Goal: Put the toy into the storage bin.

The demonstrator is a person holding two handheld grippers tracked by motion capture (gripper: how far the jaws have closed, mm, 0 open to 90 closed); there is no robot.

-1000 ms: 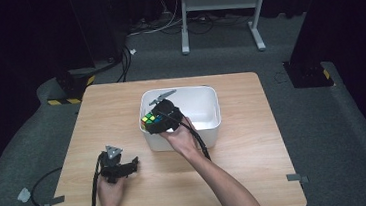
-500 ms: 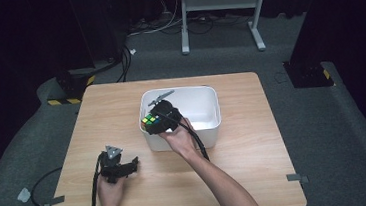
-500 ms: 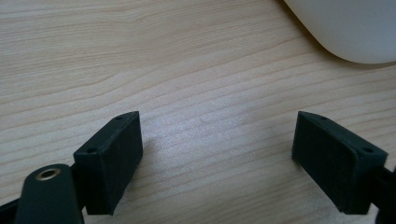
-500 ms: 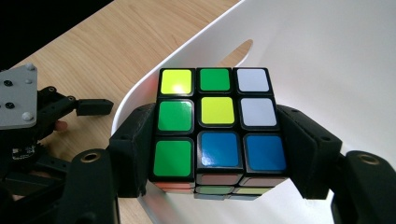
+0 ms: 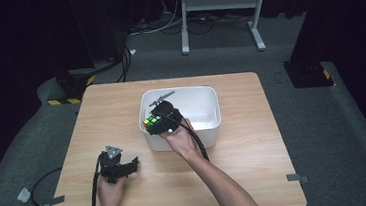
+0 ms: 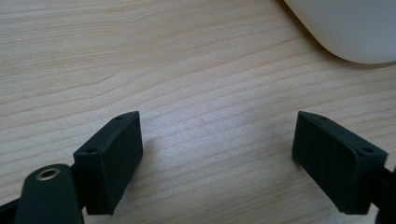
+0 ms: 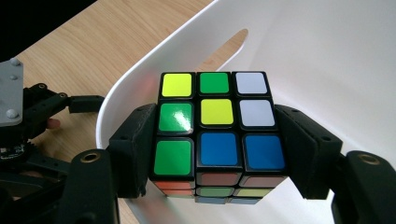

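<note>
Wooden desk (image 5: 254, 142), white bin (image 5: 207, 112) near centre. Right gripper (image 7: 215, 154) over bin's rim, fingers (image 7: 135, 149) clamped on puzzle cube (image 7: 215, 126). Left gripper (image 6: 219, 158) low over bare desk, fingers apart, empty. No shift since a second ago: cube poised over bin, release pending.
</note>
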